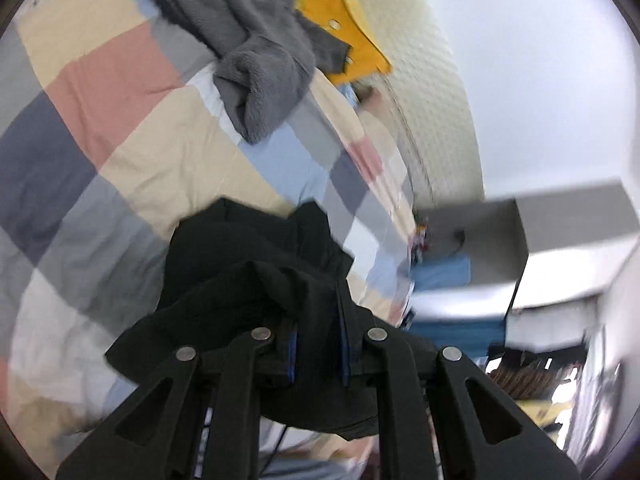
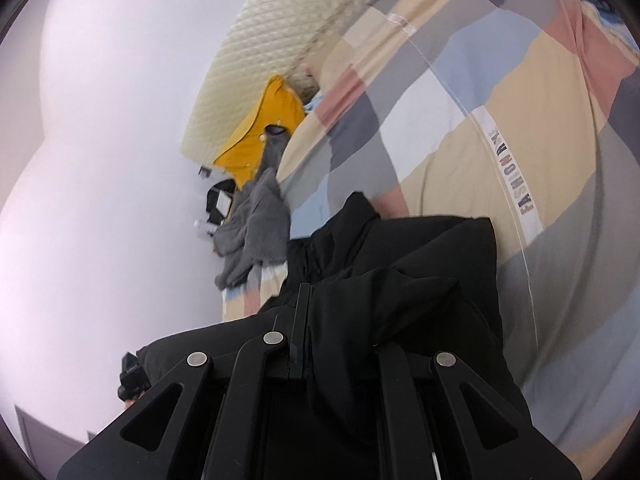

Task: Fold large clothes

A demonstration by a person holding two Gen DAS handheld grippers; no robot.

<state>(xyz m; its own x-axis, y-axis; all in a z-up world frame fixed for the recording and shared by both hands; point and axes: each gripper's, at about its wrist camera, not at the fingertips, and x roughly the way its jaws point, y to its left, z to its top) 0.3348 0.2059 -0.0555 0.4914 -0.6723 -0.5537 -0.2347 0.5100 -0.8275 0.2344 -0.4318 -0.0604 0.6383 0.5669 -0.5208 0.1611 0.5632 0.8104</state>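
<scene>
A black garment [image 1: 256, 256] is bunched over my left gripper [image 1: 318, 320], whose jaws are shut on its cloth, the blue-edged fingers [image 1: 344, 344] only partly showing under the folds. In the right wrist view the same black garment [image 2: 420, 280] drapes over my right gripper [image 2: 316, 312], also shut on the cloth, with one finger [image 2: 300, 320] visible and the other buried. Both grippers hold the garment above a checked quilt [image 1: 152, 152] [image 2: 500, 120] on a bed.
A grey fleece garment [image 1: 256, 48] [image 2: 256, 232] lies heaped on the quilt near the headboard [image 1: 432, 92] [image 2: 264, 56]. A yellow garment [image 1: 344, 20] [image 2: 264, 128] lies beside it. A grey box-like shelf [image 1: 520, 232] and clutter stand past the bed's edge.
</scene>
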